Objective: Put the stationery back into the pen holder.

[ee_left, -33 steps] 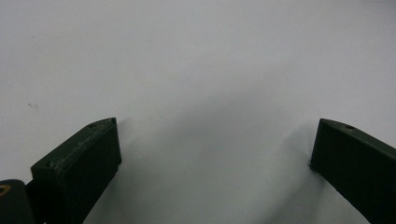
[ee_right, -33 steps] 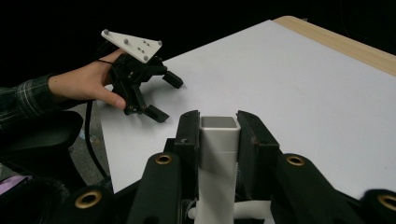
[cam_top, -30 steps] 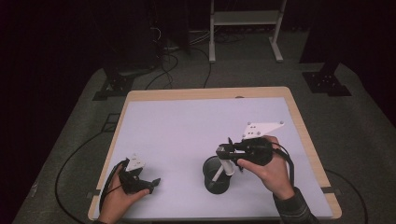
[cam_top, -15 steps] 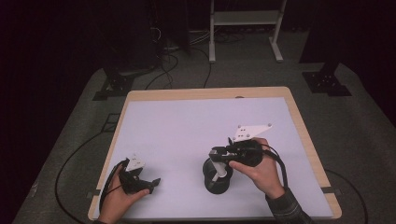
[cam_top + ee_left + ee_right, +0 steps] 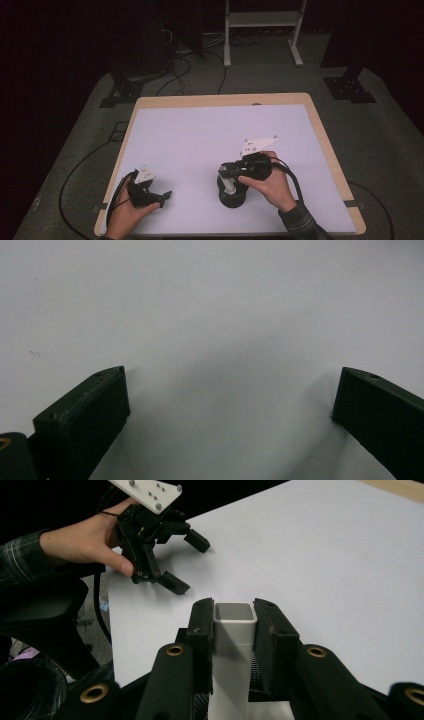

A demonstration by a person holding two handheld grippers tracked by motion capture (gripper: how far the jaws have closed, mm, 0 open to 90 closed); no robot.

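A white square tube stands up from a black round base near the table's front edge, right of centre. My right gripper is shut on the tube's upper end, with one jaw pressed on each side of it in the right gripper view. My left gripper rests at the front left of the table, held in a hand. It is open, and its jaws stand wide apart over bare white surface in the left gripper view. The left gripper also appears in the right gripper view.
The white table top has a wooden rim. Cables trail off the front left corner onto the grey floor. A white metal stand and dark equipment lie beyond the far edge.
My right gripper has shifted a little left and toward the front edge with the tube in its jaws. The left gripper has stayed put.
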